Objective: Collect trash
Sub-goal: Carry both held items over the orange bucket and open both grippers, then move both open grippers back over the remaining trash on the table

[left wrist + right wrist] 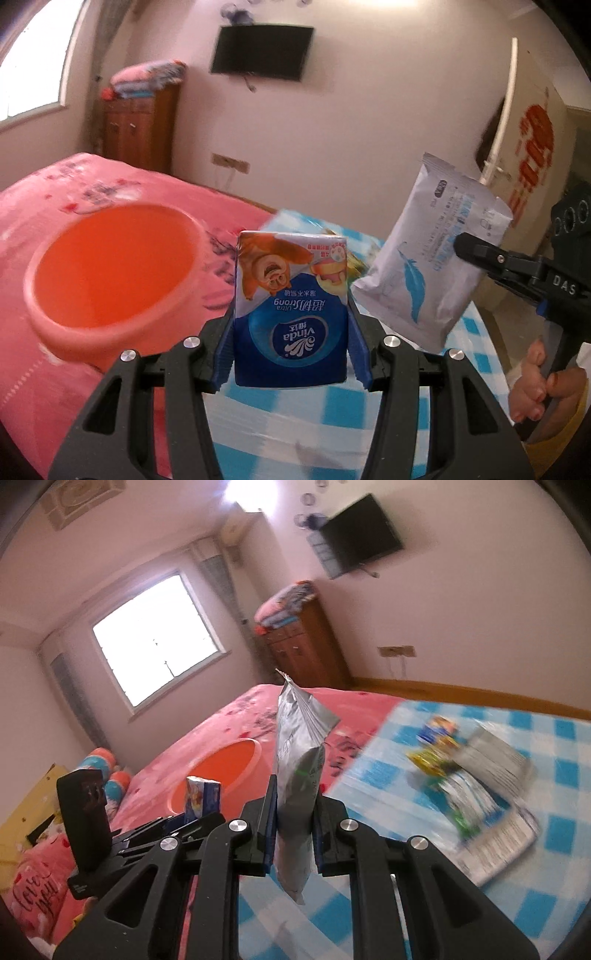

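My left gripper point(291, 350) is shut on a blue Vinda tissue pack point(291, 306), held upright above the bed, just right of an orange basin point(110, 273). My right gripper point(293, 834) is shut on a white and silver wipes packet point(299, 775), held edge-on above the bed. The packet also shows in the left wrist view point(424, 258), to the right of the tissue pack. The basin point(221, 771) lies on the pink bedspread, left of the right gripper. The tissue pack point(203, 797) and the left gripper show there too.
A blue checked cloth point(461, 904) covers the bed's near right part, with several blurred packets and wrappers point(472, 775) on it. A pink bedspread point(55, 369) covers the rest. A wooden cabinet point(140, 125), wall TV point(262, 51) and window point(155, 638) stand beyond.
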